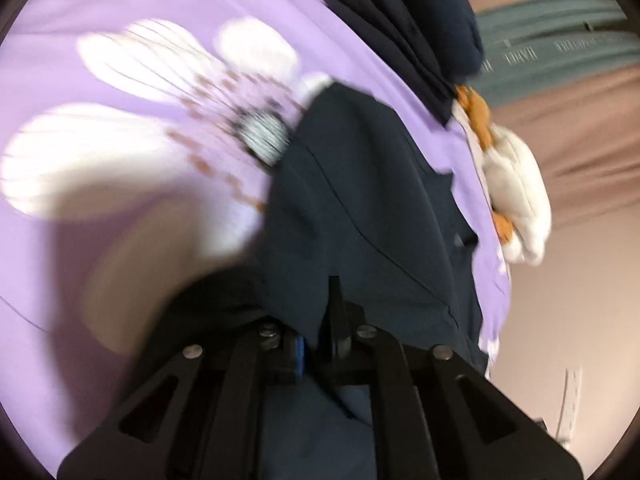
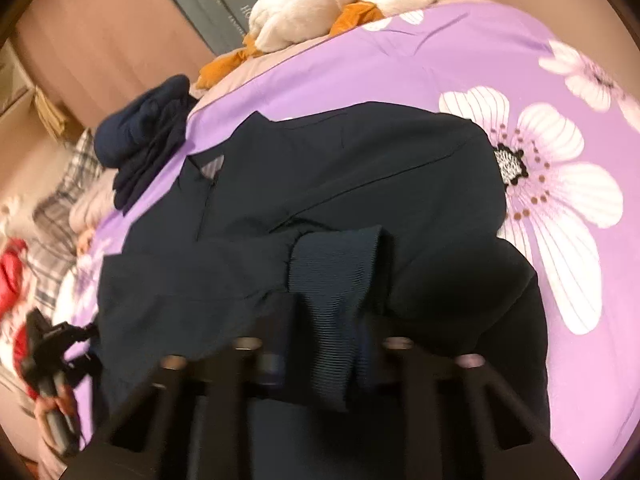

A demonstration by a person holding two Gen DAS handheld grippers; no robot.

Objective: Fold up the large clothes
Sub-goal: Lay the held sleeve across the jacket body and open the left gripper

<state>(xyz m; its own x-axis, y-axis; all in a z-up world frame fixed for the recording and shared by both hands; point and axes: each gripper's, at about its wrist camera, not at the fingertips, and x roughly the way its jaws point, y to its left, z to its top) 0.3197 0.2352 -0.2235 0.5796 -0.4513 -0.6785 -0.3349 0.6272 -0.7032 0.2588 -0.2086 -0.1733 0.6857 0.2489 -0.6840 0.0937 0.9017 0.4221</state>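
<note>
On the bed: our navy jacket (image 2: 340,168) lies half folded beside the folded pile (image 2: 148,136).
Right tool (image 2: 320,344): pinching its ribbed cuff (image 2: 336,280).
Left tool (image 1: 320,344): pinching its fabric; we judge more folds remain.

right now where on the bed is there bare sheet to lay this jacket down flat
Bare purple floral sheet lies right of the navy jacket, around the big white flower, and between the jacket and the plush toy. It is crowded on the left: folded navy clothes, then plaid fabric and red items at the bed's edge.
</note>
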